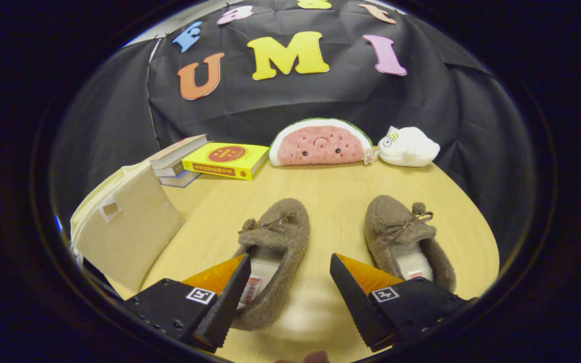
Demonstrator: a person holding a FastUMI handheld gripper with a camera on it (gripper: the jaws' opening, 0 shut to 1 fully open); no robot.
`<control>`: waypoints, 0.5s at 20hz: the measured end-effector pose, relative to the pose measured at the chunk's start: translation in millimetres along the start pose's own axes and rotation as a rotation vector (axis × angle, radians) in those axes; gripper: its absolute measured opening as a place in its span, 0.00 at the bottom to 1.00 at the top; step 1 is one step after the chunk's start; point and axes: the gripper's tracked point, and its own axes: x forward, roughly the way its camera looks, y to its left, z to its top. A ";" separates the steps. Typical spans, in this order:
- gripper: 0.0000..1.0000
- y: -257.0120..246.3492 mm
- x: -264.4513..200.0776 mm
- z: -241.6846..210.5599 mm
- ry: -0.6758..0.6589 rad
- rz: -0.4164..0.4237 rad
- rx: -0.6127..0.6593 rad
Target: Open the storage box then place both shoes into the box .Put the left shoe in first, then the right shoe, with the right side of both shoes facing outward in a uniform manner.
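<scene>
Hand-held gripper (288, 269): fingers spread wide apart, grasping nothing, hovering low over the near part of the worktop (331, 181).

Left shoe (270, 262): brown fuzzy slipper with a bow, pale lining. It lies flat on the worktop, toe pointing toward the far edge. Its heel end sits between the two fingers, close against the inner side of the left finger (220, 297); whether that finger touches it cannot be told.

Right shoe (404, 237): same kind, flat, toe toward the far edge, just beyond the right finger (366, 297) and outside it. The two shoes lie apart, with bare worktop between them.

Storage box (126, 229): beige fabric, at the left edge of the worktop, its broad face tilted, a small tab on that face. Whether it is open cannot be told.

Far edge, against the booth wall: a stack of books (179, 161), a yellow book (227, 160) beside it, a watermelon plush (319, 143), a white plush (407, 147).
</scene>
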 end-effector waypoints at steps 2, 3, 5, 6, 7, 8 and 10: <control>0.96 2.3 10.9 -3.9 0.021 0.001 0.019; 0.96 4.9 13.7 -3.9 0.024 0.005 0.027; 0.94 6.0 21.5 -4.4 0.030 -0.003 0.034; 0.87 7.1 24.8 -5.8 0.036 -0.007 0.041; 0.80 4.6 29.1 -7.0 0.045 -0.021 0.050; 0.73 1.7 32.2 -8.8 0.053 -0.034 0.056; 0.58 5.8 37.3 -12.3 0.071 -0.021 0.069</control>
